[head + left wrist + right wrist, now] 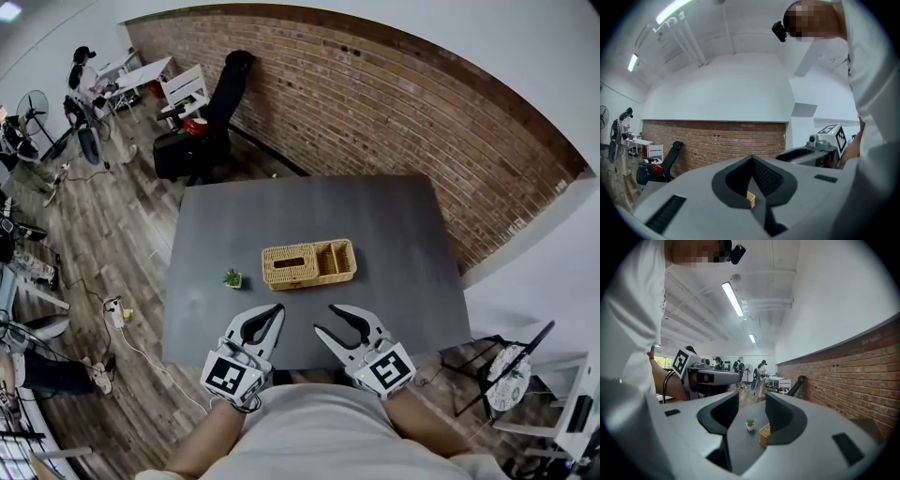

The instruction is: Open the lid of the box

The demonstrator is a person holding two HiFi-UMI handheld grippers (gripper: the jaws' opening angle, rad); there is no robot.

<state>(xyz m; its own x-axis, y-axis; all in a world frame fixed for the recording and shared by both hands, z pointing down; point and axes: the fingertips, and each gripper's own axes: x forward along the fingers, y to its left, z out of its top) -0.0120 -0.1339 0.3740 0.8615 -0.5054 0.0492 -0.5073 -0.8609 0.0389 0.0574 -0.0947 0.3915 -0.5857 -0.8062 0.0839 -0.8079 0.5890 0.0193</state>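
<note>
A woven wicker box lies in the middle of the grey table. Its left part is covered by a flat lid with a slot, and its right part has open compartments. Both grippers hover over the table's near edge, short of the box and apart from it. My left gripper has its jaw tips together with nothing held; a corner of the box shows through the gap below its tips. My right gripper stands open and empty; the box sits ahead between its jaws.
A tiny potted plant stands left of the box. A brick wall runs behind the table, with a black chair at the far corner. A stool is at the right, cables lie on the floor at the left.
</note>
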